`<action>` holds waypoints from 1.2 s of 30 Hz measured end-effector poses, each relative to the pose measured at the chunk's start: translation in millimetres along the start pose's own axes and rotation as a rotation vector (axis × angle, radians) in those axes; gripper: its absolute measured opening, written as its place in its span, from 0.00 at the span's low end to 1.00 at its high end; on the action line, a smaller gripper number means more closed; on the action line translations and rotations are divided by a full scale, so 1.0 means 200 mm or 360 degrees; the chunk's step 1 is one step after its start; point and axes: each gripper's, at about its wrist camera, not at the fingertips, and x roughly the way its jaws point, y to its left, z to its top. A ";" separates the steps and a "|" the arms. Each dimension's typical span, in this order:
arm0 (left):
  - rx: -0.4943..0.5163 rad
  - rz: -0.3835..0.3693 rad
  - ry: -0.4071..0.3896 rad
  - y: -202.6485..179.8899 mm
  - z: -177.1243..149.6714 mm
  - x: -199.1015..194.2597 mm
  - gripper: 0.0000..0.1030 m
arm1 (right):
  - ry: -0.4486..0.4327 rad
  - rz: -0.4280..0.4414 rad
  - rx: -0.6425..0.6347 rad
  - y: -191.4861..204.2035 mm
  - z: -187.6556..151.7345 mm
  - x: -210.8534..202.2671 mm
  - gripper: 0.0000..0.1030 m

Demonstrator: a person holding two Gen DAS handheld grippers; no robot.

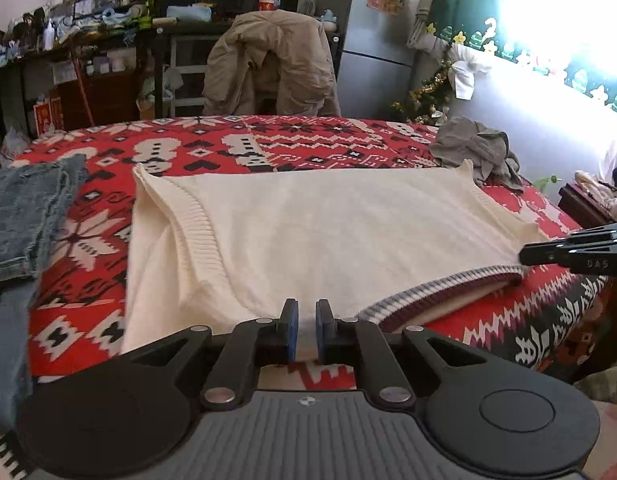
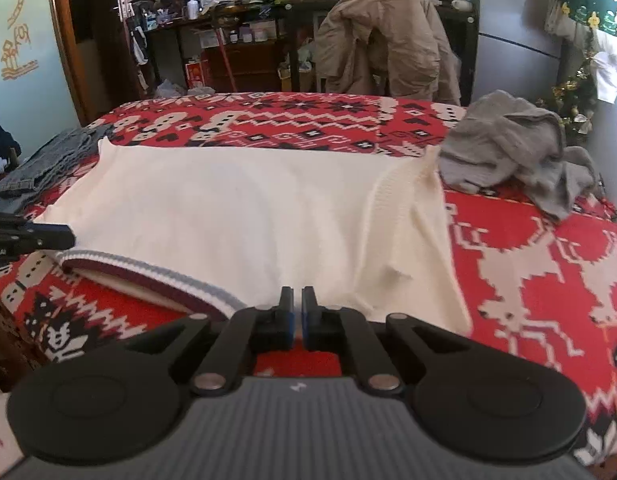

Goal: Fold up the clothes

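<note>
Knitwear first: the cream sweater (image 1: 308, 232) lies spread across the middle of the bed (image 1: 308, 140), its striped neckband (image 1: 440, 292) at the near edge and both sleeves already turned in over the body. We've got the left gripper (image 1: 307, 330) nipping the near hem-side shoulder, pads nearly together on cream knit, and the right gripper (image 2: 297, 316) pinching the other shoulder likewise. We judge a lengthwise fold is in hand: next calls for both lifting together and carrying the near edge toward the far edge. Jeans (image 1: 24, 220) sit at the left edge, a grey garment (image 2: 508, 152) crumpled near the far right corner.
</note>
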 end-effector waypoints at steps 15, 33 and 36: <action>-0.0379 0.0205 0.0013 0.30 -0.08 -0.14 0.08 | -0.0050 -0.0215 0.0340 -0.33 -0.05 -0.17 0.14; -0.0497 0.0381 0.0000 0.34 -0.04 -0.15 0.23 | -0.0062 -0.0235 0.0448 -0.38 -0.03 -0.08 0.32; -0.0476 0.0373 0.0033 0.34 -0.02 -0.12 0.23 | -0.0026 -0.0256 0.0420 -0.36 -0.03 -0.04 0.29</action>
